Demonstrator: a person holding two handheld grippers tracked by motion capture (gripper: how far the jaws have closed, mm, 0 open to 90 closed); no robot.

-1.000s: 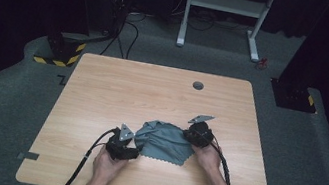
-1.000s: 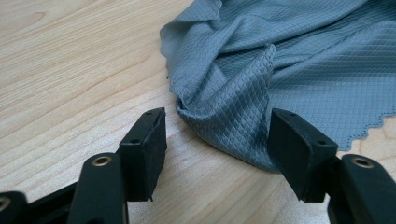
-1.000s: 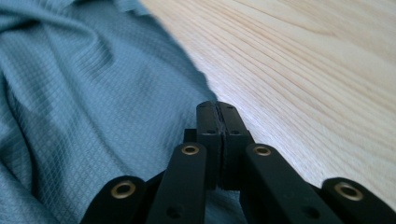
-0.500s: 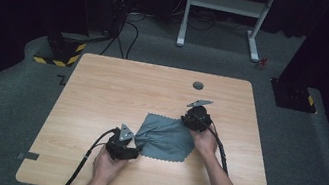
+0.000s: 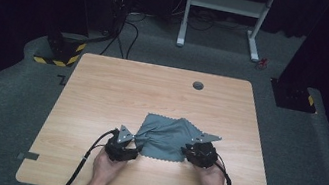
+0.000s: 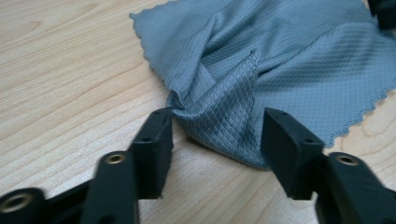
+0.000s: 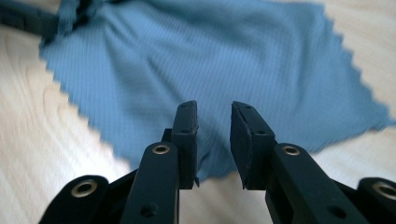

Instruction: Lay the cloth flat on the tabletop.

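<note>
the grey cloth lies soft, thin and light on the near middle of the desk, so a corner is best to pinch; the left tongs have just been closing around its bunched left corner, not yet pressing, the right tongs have just been opening, empty, over its near right edge

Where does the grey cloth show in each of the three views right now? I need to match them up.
High view: the grey cloth lies on the table, near its front, between the two grippers.
Left gripper view: it fills the upper right, a bunched fold between the open jaws.
Right gripper view: it spreads across the upper middle, beyond the jaw tips.
Shared landmark: the cloth's zigzag-cut edge.
</note>
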